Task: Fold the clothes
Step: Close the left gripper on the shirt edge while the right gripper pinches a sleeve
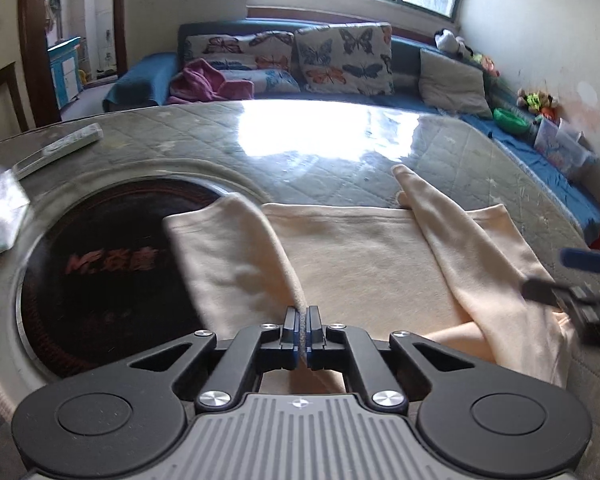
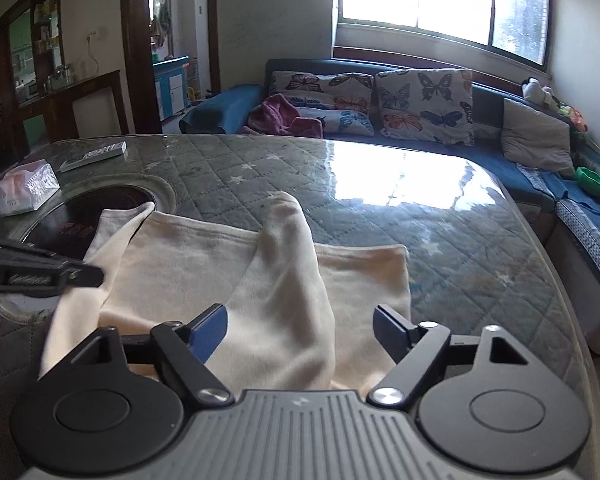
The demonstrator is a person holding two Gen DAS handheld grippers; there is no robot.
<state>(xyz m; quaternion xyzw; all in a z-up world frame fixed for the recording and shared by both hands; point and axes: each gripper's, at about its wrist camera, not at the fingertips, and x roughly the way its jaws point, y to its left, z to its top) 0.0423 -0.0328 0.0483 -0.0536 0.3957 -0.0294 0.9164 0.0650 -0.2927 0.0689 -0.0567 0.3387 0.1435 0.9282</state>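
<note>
Lying on the desk point(image 1: 340, 148), cream sweatshirt point(image 1: 352, 264): left hand-held gripper point(image 1: 301, 328) pinches its left sleeve point(image 1: 228, 256), running ahead-left. Right view: right hand-held gripper point(image 2: 300, 328) gapes wide, empty, straddling the right sleeve point(image 2: 288, 280), long axis straight ahead.

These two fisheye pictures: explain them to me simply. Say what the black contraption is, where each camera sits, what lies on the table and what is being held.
A person holds a two-finger tool in each hand, with a camera on each looking along its fingers. The left view shows the left hand-held gripper shut on a fold of the cream garment. The right view shows the right hand-held gripper open above that garment, gripping nothing. The garment lies on a quilted table, its sleeves folded inward. A tissue pack and a remote control lie at the far left.
</note>
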